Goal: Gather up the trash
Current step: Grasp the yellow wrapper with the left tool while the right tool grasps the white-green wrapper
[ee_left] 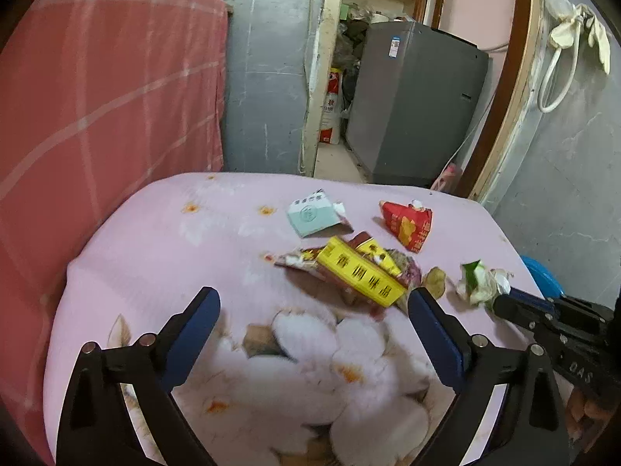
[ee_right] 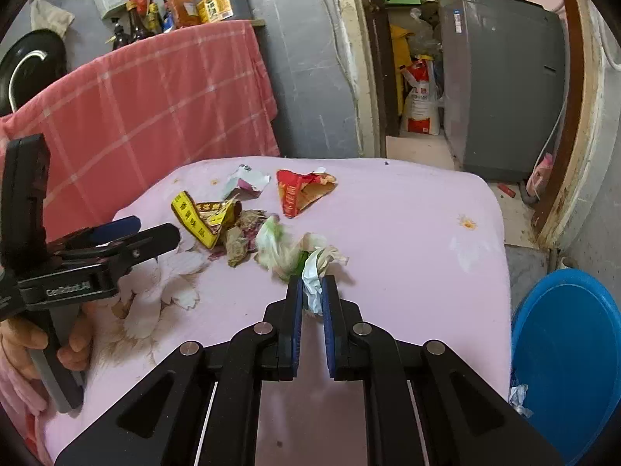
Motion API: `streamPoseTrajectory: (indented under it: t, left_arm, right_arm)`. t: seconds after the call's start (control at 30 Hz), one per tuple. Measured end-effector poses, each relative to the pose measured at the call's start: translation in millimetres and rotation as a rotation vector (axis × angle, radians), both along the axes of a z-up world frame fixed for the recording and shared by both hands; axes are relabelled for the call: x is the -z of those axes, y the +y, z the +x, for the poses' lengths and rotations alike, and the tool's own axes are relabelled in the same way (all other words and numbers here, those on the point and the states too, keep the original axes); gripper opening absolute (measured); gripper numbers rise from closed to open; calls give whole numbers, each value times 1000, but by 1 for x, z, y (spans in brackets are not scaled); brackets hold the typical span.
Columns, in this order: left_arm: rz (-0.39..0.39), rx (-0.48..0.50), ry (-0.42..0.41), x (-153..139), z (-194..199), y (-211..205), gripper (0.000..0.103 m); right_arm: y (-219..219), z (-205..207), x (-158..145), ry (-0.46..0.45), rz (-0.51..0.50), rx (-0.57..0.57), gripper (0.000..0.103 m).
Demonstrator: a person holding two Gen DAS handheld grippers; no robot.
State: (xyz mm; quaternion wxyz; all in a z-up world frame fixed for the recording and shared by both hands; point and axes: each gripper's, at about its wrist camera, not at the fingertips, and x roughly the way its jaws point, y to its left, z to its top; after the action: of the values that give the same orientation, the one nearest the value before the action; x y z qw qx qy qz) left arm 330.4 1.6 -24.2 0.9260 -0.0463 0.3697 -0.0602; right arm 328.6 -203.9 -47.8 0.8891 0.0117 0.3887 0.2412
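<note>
- right gripper (ee_right: 312, 291) is clamped shut on a crumpled wad of white and green wrapper (ee_right: 316, 268), pinched at its near end, the rest of the wad sticking out past the tips over the pink floral sheet (ee_right: 407, 233)
- that wad looks feather light and squishy, so any pinch on a thick fold should hold. the loose tails could snag or shed bits though
- left gripper (ee_left: 314, 303) is spread wide with nothing in it, pointing at the yellow carton (ee_left: 361, 275) lying on top of a flattened brownish packet (ee_left: 403, 268)
- the carton looks like thin card, light but stiffer than the rest. I'd take it across the narrow width, jaws squared up so it doesn't skate off the soft bedding
- further back: a pale teal box (ee_left: 312, 213) and a torn red packet (ee_left: 407, 223), both apart from the pile. a dry leaf-like scrap (ee_left: 434, 281) sits just beside the carton
- blue tub (ee_right: 566, 349) on the floor at the bed's right edge. my guess is that's where the trash goes, can't be sure
</note>
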Motion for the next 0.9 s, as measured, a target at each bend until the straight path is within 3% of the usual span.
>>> streamPoseTrajectory:
  t: [0.1, 0.33, 0.73, 0.83, 0.9]
  left_arm:
    - [-20, 3, 4, -1, 8, -4, 93]
    - [-70, 2, 64, 3, 25, -6, 61]
    - [-229, -64, 131, 9, 28, 25, 30]
    - [-256, -65, 142, 9, 25, 32, 23]
    - [-272, -66, 146, 8, 20, 34, 18]
  right_arm:
    - [1, 1, 0, -9, -8, -4, 8]
    - [-2, 1, -1, -23, -5, 4, 8]
    - [-3, 3, -1, -8, 11, -25, 9]
    - [-1, 5, -1, 5, 19, -28, 13]
    - [2, 7, -1, 12, 18, -30, 24]
